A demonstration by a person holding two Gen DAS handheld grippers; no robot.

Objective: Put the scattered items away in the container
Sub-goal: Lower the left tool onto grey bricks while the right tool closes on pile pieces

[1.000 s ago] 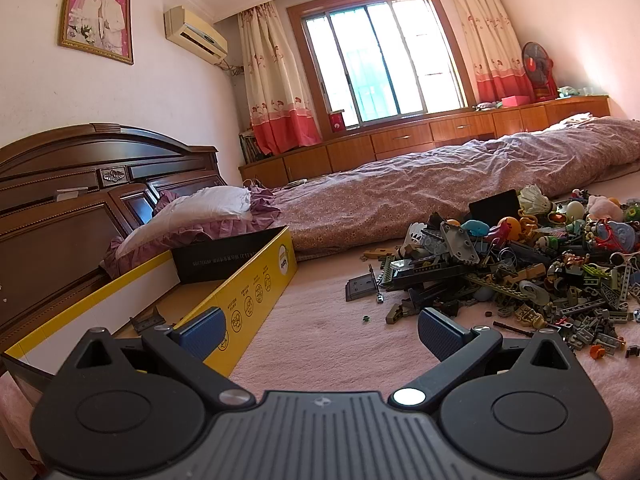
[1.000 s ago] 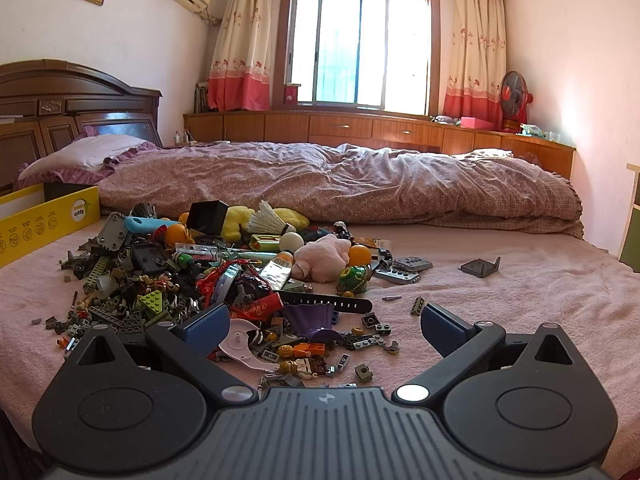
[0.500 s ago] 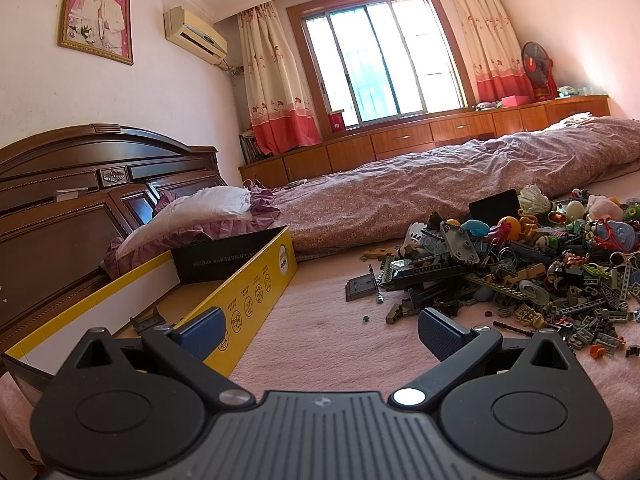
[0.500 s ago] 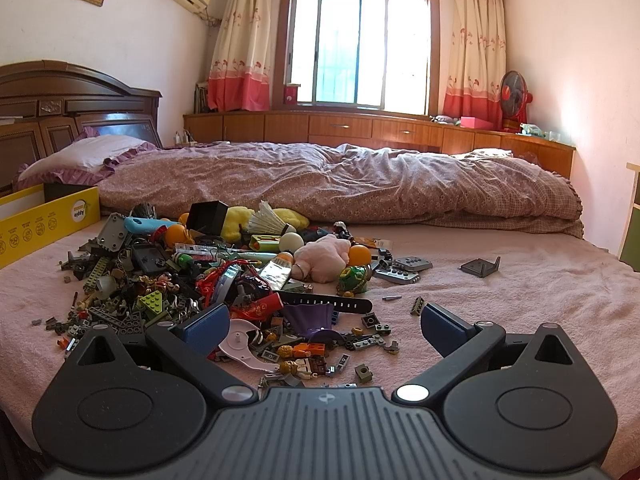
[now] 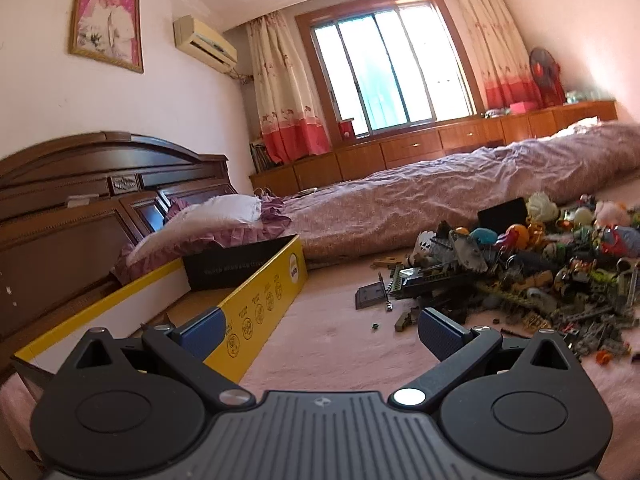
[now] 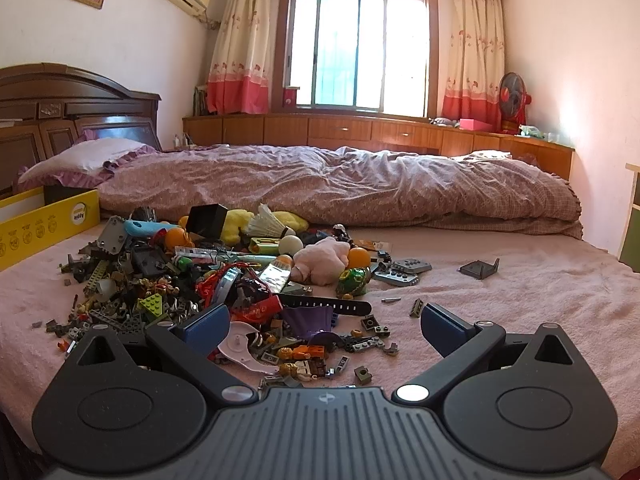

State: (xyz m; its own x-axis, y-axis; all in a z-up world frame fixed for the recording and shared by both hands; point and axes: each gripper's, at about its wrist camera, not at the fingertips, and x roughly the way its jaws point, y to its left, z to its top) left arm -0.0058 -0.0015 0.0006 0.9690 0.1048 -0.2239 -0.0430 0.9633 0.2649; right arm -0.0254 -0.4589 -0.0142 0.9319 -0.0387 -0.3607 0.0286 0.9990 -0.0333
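1. Left gripper (image 5: 320,330) is spread wide with nothing between its blue pads, hovering over the pink fuzzy blanket (image 5: 328,344). Its left finger sits in front of the near wall of the box.
2. The container is a long yellow cardboard box with a black end panel (image 5: 256,300) – it lies open on the blanket by the dark wooden headboard (image 5: 60,200), on the left of the left wrist view. What's inside I can't really make out.
3. The scattered stuff is one big heap of small toys and grey building bricks (image 5: 520,276), well apart from the box, off to the right of the left gripper.
4. Right gripper (image 6: 324,326) is also released and empty, hanging right over the near edge of that same heap.
5. In the right wrist view you can pick out a pink plush toy (image 6: 322,260), a white feather shuttlecock (image 6: 266,222), a black watch strap (image 6: 324,304), a lime green wedge brick (image 6: 154,304) and a black open cube (image 6: 207,219).
6. A dark grey folded plate (image 6: 480,268) lies alone on the blanket, away to the right of the heap.
7. Behind it all – a rumpled purple quilt (image 6: 340,184) across the bed.
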